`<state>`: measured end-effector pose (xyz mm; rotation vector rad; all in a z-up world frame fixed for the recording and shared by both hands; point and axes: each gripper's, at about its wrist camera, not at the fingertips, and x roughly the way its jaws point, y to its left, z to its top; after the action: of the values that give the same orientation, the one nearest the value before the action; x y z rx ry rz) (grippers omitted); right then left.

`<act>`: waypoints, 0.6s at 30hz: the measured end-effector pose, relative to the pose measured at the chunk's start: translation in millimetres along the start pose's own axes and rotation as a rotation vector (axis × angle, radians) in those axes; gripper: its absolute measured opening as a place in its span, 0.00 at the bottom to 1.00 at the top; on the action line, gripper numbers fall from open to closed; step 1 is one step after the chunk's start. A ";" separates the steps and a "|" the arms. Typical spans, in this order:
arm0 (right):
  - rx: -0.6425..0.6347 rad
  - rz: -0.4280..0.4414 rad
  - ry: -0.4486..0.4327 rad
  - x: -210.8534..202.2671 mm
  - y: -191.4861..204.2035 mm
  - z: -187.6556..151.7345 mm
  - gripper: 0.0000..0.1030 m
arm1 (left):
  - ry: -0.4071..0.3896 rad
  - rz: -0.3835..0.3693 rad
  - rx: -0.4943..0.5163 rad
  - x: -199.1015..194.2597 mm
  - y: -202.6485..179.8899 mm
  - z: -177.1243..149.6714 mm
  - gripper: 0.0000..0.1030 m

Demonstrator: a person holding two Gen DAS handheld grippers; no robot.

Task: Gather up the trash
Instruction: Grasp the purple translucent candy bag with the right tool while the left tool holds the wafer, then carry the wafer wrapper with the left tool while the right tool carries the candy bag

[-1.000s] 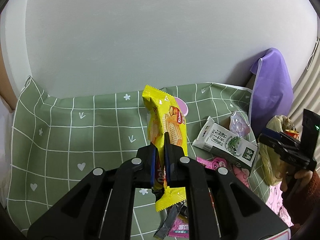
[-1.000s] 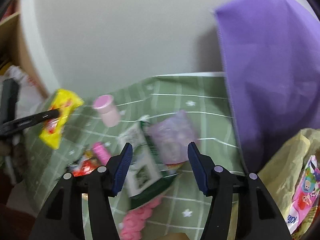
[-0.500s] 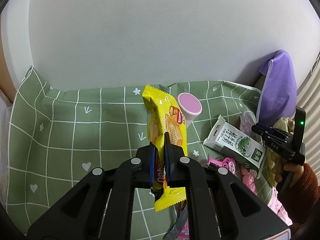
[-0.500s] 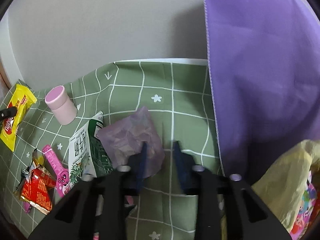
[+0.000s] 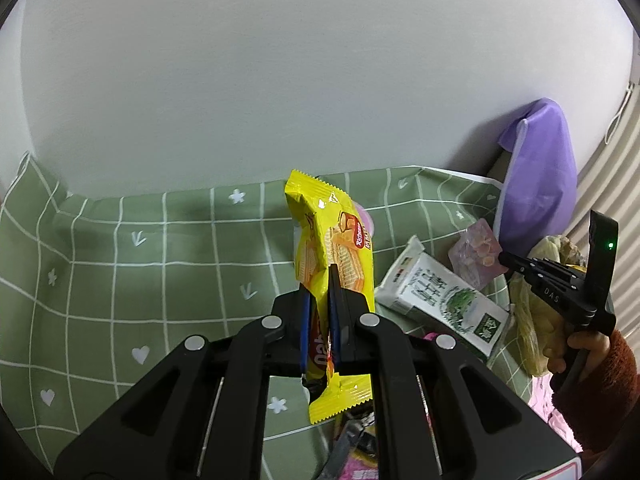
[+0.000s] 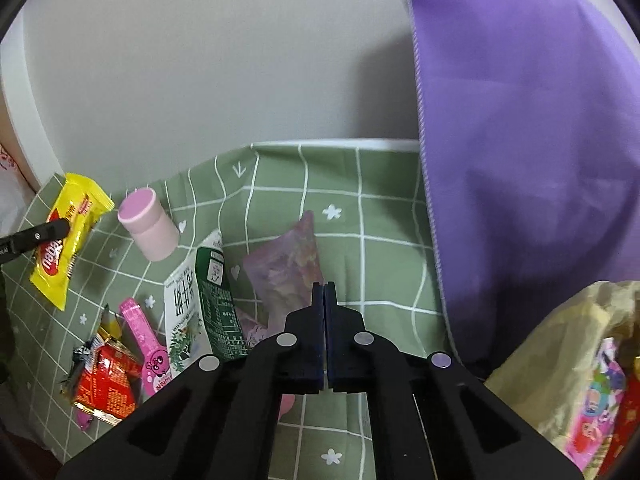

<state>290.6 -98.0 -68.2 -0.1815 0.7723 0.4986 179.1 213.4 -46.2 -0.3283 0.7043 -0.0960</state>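
A yellow wafer packet [image 5: 334,256] is held upright, clamped in the left hand-held gripper [image 5: 319,300] above the green checked surface [image 5: 120,280]. The right hand-held gripper [image 6: 324,294] has just been closing; its jaws are together on nothing, over a purple wrapper [image 6: 286,264] beside a milk carton [image 6: 200,304].

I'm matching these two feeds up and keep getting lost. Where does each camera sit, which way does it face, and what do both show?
Left wrist: sits on the left gripper, facing down over the green checked tablecloth toward the wall; shows its jaws shut on the yellow wafer packet, plus the right gripper and a hand.
Right wrist: sits on the right gripper, facing the purple cloth; jaws shut at the purple snack bag.
Shared: wafer packet, milk carton, snack bag.
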 end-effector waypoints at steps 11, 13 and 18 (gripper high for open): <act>0.025 -0.026 -0.052 -39.4 -8.6 0.1 0.03 | -0.002 -0.059 0.027 3.5 -27.4 5.9 0.06; 0.025 -0.031 -0.062 -44.1 -9.0 0.8 0.03 | 0.000 -0.072 0.036 3.0 -32.9 8.1 0.06; 0.027 -0.046 -0.108 -64.9 -10.7 3.4 0.03 | -0.003 -0.110 0.067 1.4 -50.0 13.4 0.06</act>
<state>258.5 -129.7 -20.2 -0.1456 0.6679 0.4506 190.0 169.5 -21.1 -0.3024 0.6782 -0.2230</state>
